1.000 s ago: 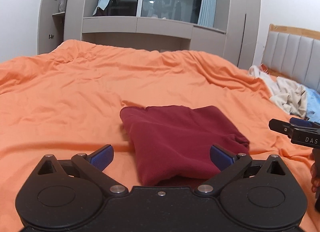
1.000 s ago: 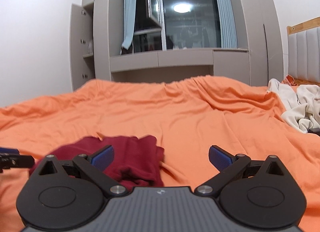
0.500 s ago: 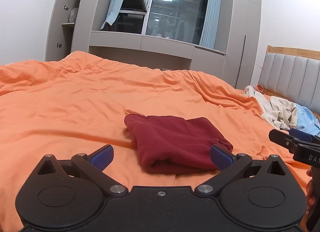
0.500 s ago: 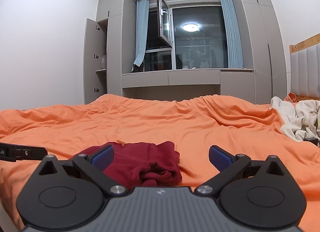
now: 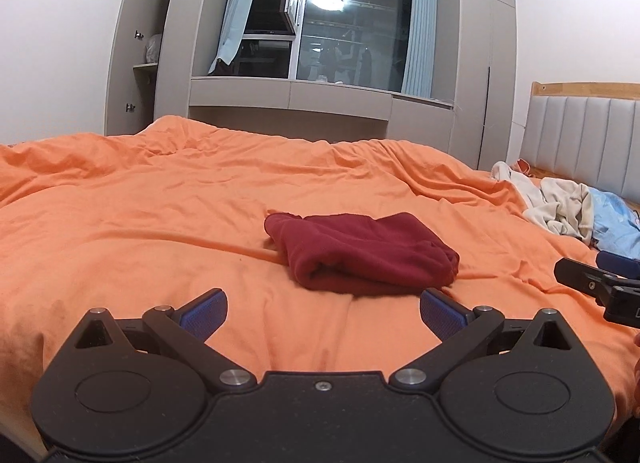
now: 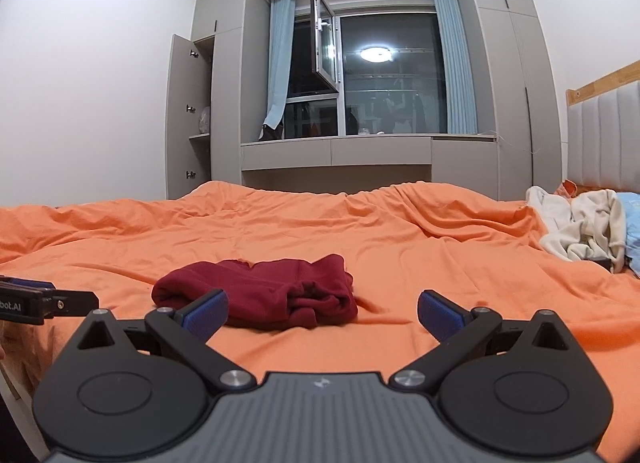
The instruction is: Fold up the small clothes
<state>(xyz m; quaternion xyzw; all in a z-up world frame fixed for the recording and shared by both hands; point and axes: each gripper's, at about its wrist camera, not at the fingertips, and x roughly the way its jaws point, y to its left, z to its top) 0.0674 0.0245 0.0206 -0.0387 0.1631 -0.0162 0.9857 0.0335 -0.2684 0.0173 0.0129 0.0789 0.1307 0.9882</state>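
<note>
Currently, the left black two-finger gripper with blue pads (image 5: pixel 322 313) is spread wide and grips nothing; its fingers hang just above the wrinkled orange bed cover (image 5: pixel 140 231). The right black two-finger gripper with blue pads (image 6: pixel 322 313) is likewise spread wide, with nothing between its fingers. In the left wrist view, the right gripper's tip enters at the right edge, beside and slightly ahead of the left gripper; in the right wrist view, the left gripper's tip enters at the left edge.

Directly ahead of the left gripper, near its right fingertip but not touching it, lies the folded dark red fleece garment (image 5: pixel 360 253), resting flat on the bed cover as a compact, roughly rectangular bundle. From the right gripper, the same garment (image 6: pixel 260 293) sits ahead and to the left, partly behind the left fingertip, with its layered folded edges facing the camera.

Farther ahead and to the right of both grippers, a loose pile of cream and light blue clothes (image 6: pixel 584 231) rests at the edge of the bed cover, next to the grey padded headboard with a wooden top rail (image 5: pixel 584 131).

Beyond the bed, a grey built-in cabinet unit (image 6: pixel 336 153) surrounds a dark window with light blue curtains (image 6: pixel 400 75); one window pane is swung inward.
</note>
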